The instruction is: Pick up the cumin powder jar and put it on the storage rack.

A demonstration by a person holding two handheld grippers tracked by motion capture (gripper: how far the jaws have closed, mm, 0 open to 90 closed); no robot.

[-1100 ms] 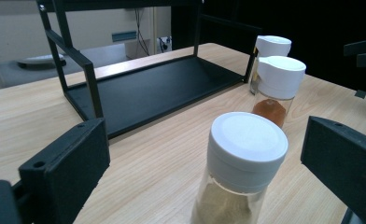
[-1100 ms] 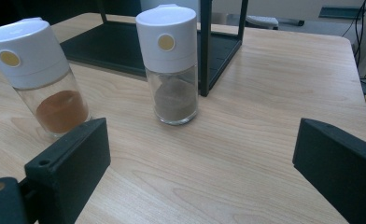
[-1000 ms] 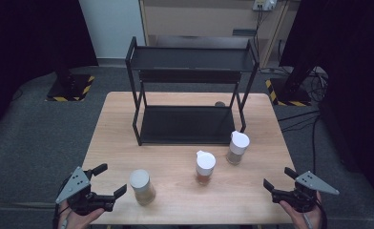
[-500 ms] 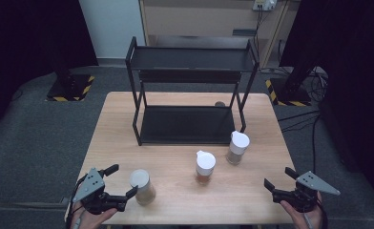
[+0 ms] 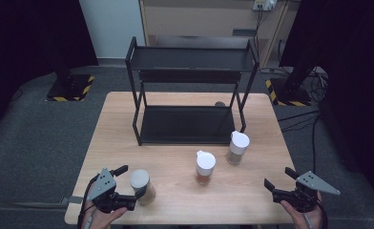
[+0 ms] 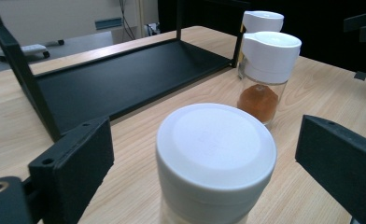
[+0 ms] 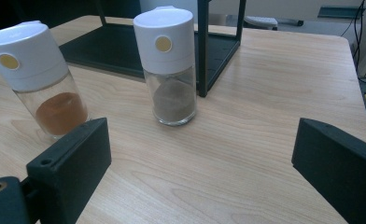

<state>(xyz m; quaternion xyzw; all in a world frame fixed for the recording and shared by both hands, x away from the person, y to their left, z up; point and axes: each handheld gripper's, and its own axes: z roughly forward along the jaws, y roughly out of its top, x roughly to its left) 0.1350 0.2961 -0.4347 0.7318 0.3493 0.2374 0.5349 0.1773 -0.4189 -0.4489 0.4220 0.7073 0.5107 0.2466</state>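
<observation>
Clear glass jar with flat white round lid stands upright on the light wooden bench, between the wide-spread jaws of the left claw, neither jaw visibly touching it. Just beyond that claw: clear shaker of orange powder with white cap, then a like shaker of grey-brown powder beside the black metal two-tier rack. Right claw wide open, empty, well apart.
</observation>
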